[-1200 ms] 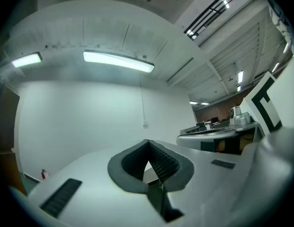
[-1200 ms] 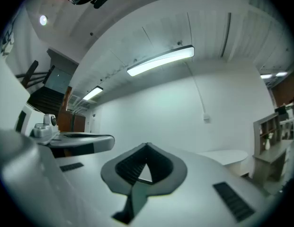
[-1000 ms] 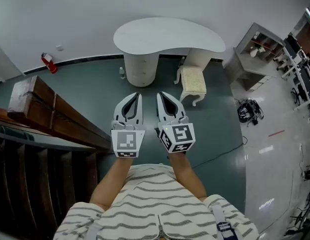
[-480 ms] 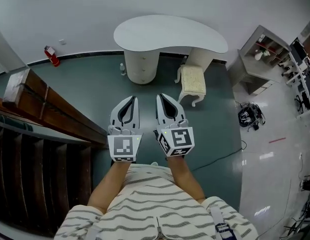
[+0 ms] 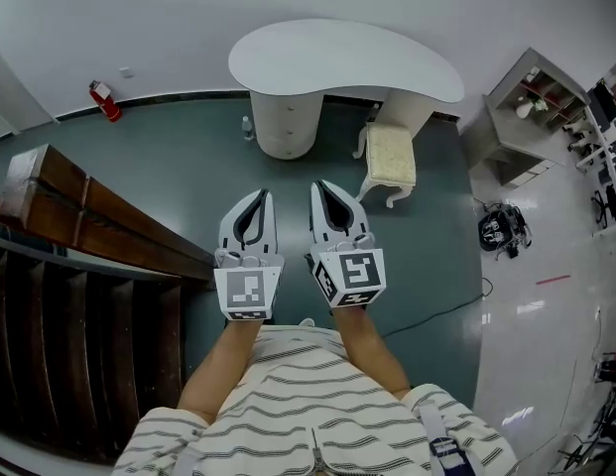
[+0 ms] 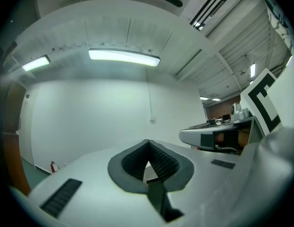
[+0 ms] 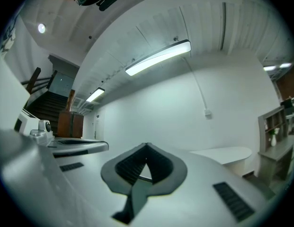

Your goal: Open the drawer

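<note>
- Two grippers are held side by side at the centre of the head view, pointing toward 12 o'clock.
- The left gripper (image 5: pixel 262 196) is closed, its tips meeting, and nothing is held in it.
- The right gripper (image 5: pixel 322 186) is likewise fully closed and empty.
- A white curved desk (image 5: pixel 337 58) is seen at 12 o'clock, well apart from both grippers, across a dark green floor (image 5: pixel 179 177).
- The drawer (image 5: pixel 288 115) is judged to be in the desk's round base (image 5: pixel 284 145), where faint lines are seen; no handle can be made out.
- A cream stool (image 5: pixel 392 157) stands at 1 o'clock, just beside the desk.
- A wooden stair rail (image 5: pixel 99 221) is seen at 9 o'clock.
- The drawer front is expected to be stiff and smooth, probably light on its runners. It is best taken by a handle or top lip and pulled straight out.
</note>
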Tool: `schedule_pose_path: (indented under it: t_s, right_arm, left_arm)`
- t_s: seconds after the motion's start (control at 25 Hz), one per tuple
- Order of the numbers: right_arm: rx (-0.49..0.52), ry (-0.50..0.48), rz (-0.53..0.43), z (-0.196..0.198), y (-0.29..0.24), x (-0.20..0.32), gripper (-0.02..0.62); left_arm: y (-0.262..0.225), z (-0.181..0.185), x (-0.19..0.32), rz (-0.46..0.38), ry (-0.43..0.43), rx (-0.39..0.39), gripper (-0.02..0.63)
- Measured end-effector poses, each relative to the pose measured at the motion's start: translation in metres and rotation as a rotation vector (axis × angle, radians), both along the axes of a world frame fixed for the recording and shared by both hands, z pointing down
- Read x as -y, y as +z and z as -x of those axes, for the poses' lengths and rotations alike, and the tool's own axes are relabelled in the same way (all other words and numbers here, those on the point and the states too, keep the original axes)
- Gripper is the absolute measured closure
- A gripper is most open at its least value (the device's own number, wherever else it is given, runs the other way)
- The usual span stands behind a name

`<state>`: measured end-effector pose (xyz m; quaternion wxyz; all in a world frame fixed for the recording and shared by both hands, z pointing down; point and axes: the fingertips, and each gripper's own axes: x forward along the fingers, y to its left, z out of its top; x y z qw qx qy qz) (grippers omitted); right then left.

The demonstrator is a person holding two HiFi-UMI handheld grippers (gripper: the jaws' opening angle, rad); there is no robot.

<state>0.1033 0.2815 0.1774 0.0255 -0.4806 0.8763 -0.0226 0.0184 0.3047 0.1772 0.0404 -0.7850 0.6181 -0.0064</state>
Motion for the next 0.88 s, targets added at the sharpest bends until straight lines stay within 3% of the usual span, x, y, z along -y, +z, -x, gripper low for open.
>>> schedule_pose_path:
  t_s: [0.4, 0.88]
  right_arm:
    - [-0.021, 0.03, 0.01, 0.048, 0.01, 0.108, 0.581]
    - [-0.024, 0.111, 0.032, 0.086, -0.005, 0.23, 0.581]
  left_arm:
    - [0.007, 0.044, 0.117, -0.008, 0.036, -0.036, 0.608]
    - [-0.017, 0.076, 0.248, -0.013, 0.132, -0.045, 0.609]
